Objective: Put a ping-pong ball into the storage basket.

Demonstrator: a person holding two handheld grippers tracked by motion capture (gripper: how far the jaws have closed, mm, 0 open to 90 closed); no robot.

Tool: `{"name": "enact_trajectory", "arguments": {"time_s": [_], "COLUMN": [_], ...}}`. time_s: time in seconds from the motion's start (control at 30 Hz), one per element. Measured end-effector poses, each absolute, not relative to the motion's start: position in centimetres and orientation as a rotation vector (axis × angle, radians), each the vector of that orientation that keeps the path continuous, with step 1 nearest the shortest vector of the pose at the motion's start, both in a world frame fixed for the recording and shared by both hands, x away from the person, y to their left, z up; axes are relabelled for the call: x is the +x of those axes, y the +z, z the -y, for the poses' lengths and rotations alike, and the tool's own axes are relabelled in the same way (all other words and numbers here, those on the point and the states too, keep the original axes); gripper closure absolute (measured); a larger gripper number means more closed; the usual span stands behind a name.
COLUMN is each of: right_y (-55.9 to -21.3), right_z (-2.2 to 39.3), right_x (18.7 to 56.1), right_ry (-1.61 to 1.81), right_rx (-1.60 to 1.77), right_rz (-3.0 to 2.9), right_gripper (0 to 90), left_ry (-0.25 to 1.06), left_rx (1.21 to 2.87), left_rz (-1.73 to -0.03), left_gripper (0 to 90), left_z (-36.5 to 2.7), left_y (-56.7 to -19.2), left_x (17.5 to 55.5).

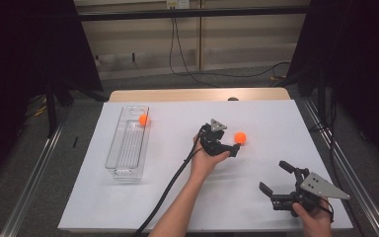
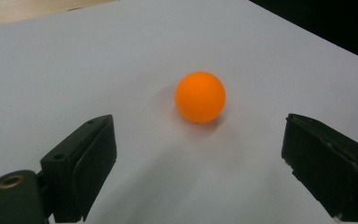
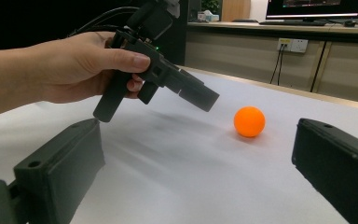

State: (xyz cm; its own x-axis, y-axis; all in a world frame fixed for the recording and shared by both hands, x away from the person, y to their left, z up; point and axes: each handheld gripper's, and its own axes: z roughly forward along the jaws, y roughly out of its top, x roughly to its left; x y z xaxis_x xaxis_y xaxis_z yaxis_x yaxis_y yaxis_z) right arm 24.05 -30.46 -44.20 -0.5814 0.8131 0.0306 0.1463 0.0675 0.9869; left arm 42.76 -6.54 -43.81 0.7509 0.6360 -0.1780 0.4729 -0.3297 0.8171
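High view: the left gripper (image 1: 233, 146) is held with open jaws just beside the orange ball (image 1: 240, 138), which rests mid-table, well apart from the clear tray (image 1: 127, 170). The right gripper (image 1: 275, 178) is held open and empty.

Left gripper view: the orange ball (image 2: 200, 96) is seen ahead of the jaws, not yet between them. An off-centre closure could send it rolling.

Right gripper view: the orange ball (image 3: 249, 121) is round, so no long axis or heading is presented.

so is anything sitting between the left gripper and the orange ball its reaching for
Nothing visible. The left gripper stands open with the small round orange ball just ahead of it, and there is bare white table surface in the gap between them.
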Motion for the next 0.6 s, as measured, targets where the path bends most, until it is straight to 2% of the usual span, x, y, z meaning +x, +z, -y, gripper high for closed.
{"name": "enact_trajectory", "arguments": {"time_s": [0.6], "right_y": [-44.2], "right_z": [30.46], "right_x": [24.02], "right_ry": [1.557], "right_rx": [0.956], "right_rz": [-1.797], "right_gripper": [1.6], "left_ry": [0.23], "left_rx": [1.982], "left_rz": [-0.829], "left_gripper": [10.3], "left_z": [7.63], "left_y": [-43.85], "left_x": [43.3]}}
